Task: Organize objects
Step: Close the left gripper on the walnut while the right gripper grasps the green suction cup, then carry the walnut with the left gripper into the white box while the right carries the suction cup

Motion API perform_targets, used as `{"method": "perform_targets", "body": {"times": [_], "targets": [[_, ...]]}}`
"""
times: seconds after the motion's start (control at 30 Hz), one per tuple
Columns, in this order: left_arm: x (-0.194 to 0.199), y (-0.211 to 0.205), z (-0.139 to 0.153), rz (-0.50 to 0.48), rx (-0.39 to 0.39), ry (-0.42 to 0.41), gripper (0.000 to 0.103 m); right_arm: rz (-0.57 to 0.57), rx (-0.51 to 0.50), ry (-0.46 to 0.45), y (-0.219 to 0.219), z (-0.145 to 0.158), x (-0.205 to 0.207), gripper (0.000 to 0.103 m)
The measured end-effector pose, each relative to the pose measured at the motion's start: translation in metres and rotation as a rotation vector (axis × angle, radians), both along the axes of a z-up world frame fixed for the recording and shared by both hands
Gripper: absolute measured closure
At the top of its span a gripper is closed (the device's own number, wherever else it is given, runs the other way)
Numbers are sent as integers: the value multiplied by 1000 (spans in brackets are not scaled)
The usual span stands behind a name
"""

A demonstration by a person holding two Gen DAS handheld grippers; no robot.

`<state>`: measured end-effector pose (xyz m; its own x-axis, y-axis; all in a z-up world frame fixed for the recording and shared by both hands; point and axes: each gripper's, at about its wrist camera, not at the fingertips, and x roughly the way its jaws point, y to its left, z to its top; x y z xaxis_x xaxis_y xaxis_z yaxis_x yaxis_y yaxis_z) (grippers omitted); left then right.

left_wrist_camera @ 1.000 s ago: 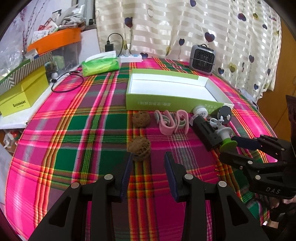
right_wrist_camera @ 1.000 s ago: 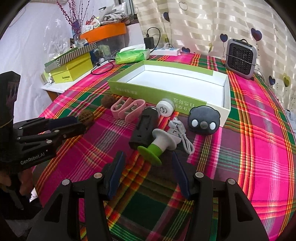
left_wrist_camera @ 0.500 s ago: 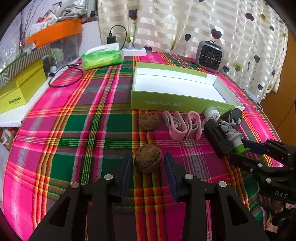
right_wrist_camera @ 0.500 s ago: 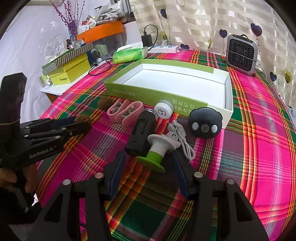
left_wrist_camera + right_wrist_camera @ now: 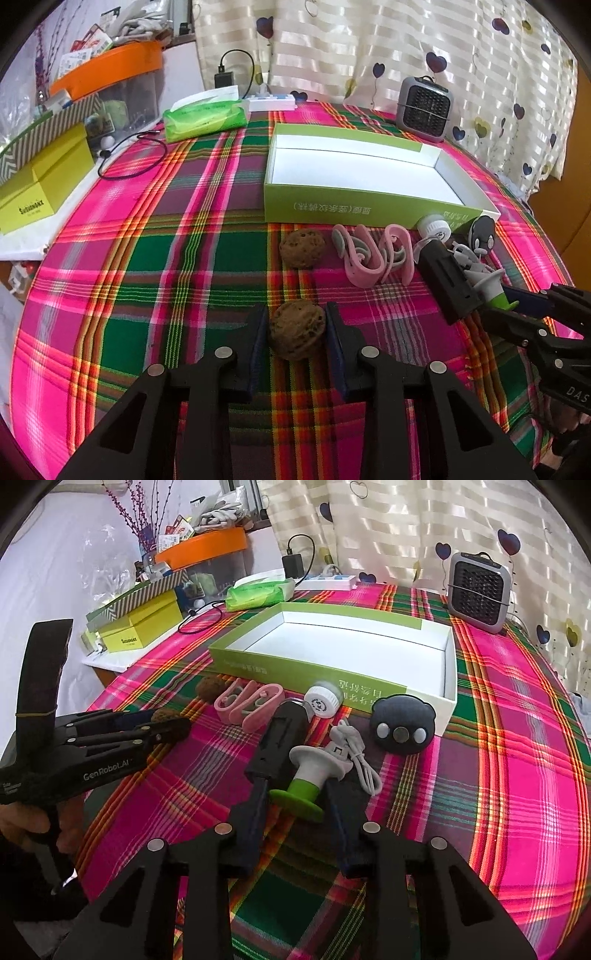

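My left gripper (image 5: 295,328) stands open around a brown walnut (image 5: 297,328) on the plaid tablecloth, its pads close on both sides. A second walnut (image 5: 302,247) lies behind it. My right gripper (image 5: 295,805) is open around the green base of a white-and-green tool (image 5: 306,782). Beside that lie a black block (image 5: 279,738), a white cable (image 5: 354,753), a dark pig-faced gadget (image 5: 400,725), a white round cap (image 5: 321,703) and pink clips (image 5: 249,701). An empty green box (image 5: 295,664) stands behind them.
A grey mini heater (image 5: 478,590) stands at the back right. A green tissue pack (image 5: 205,120), a power strip (image 5: 271,103) and a black cord (image 5: 133,158) lie at the back left. Yellow boxes (image 5: 40,184) and an orange bin (image 5: 110,70) sit off the table's left edge.
Both grippers have moved forward. The left jaws now flank the near walnut, and the right jaws now flank the green-based tool.
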<state>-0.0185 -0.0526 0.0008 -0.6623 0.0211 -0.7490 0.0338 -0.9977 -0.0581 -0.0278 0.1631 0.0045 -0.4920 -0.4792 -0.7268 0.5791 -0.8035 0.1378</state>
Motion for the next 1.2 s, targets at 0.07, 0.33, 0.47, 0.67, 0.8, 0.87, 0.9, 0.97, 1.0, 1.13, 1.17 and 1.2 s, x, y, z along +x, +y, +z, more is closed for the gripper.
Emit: {"method": "perform_targets", "body": {"times": [0.07,0.33,0.47,0.67,0.8,0.87,0.9,0.97,1.0,1.13,1.17,1.2], "targets": [[1,-1,0,4,-1,3,75,-1,-1,3,1,1,1,71],[8,1,5,4,-3,26,75,-7,-15,21,6,4,7,71],[11,3,11,-4,-2,42,75,-8,-26,39,8,9,10,71],[12,9,17,-22,-3,59,75,-8,-33,62,9,16,9,71],[9,15,21,-40,2,68,75,-7,-34,77,8,20,7,71],[6,18,23,-53,5,73,75,-7,-34,85,7,22,5,71],[5,20,24,-58,5,76,75,-8,-34,90,6,24,4,71],[3,25,29,-73,5,87,75,-8,-33,97,6,26,1,71],[1,28,31,-80,6,92,75,-8,-32,103,5,28,-1,71],[-7,37,40,-111,9,114,75,-6,-30,120,4,34,-7,71],[-9,39,42,-116,10,118,75,-6,-30,124,4,35,-8,71],[-10,40,43,-119,10,122,75,-7,-31,128,4,36,-10,71]]}}
